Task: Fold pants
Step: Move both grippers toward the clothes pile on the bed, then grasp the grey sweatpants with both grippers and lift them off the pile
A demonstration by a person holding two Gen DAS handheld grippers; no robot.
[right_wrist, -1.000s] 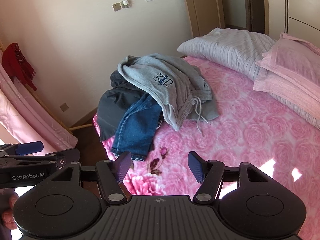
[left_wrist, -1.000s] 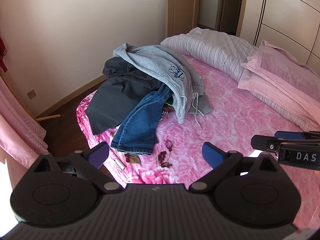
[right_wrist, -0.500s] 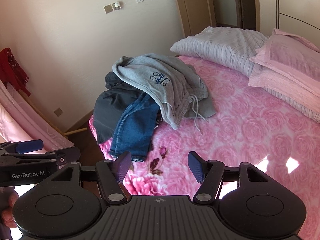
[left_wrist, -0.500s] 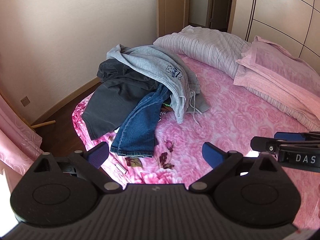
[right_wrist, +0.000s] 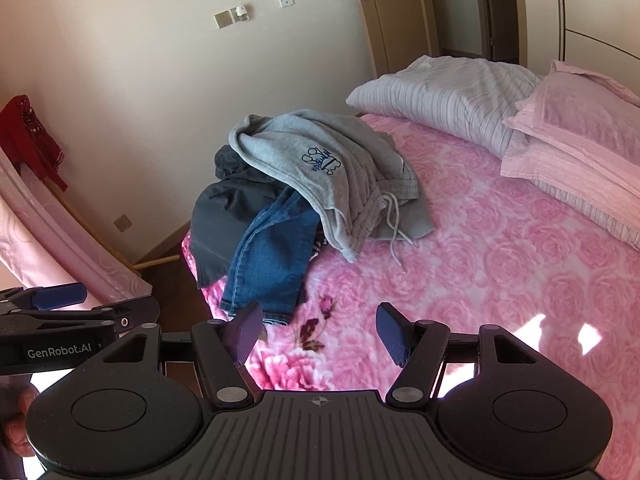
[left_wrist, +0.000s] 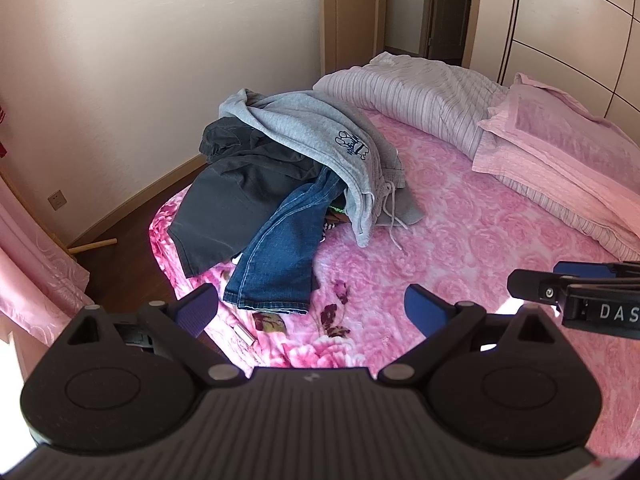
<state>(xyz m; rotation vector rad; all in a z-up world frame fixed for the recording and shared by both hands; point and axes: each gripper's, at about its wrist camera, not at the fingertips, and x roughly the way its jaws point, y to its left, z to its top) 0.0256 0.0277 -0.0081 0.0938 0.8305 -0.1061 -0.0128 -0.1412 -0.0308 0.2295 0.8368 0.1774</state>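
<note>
A heap of clothes lies at the bed's far left corner. Grey sweatpants (left_wrist: 320,140) (right_wrist: 332,168) with a blue print and white drawstrings drape over the top. Blue jeans (left_wrist: 284,252) (right_wrist: 272,264) stick out from under them toward me. Dark grey pants (left_wrist: 228,204) (right_wrist: 216,208) lie beneath, hanging over the bed's edge. My left gripper (left_wrist: 312,308) hovers open above the near bed corner, well short of the jeans' hem. My right gripper (right_wrist: 320,328) is open too, empty, just this side of the hem. Each gripper shows at the other view's edge.
The bed wears a pink rose-patterned cover (left_wrist: 460,248) (right_wrist: 500,264). A striped pillow (left_wrist: 416,92) and pink pillows (left_wrist: 560,148) lie at its head. A pink curtain (left_wrist: 28,264) hangs on the left beside dark floor (left_wrist: 128,248). A door (left_wrist: 348,12) stands beyond.
Both views have shifted slightly, so the clothes heap sits a little differently in frame. Both grippers stay open and empty; the clothes have not moved.
</note>
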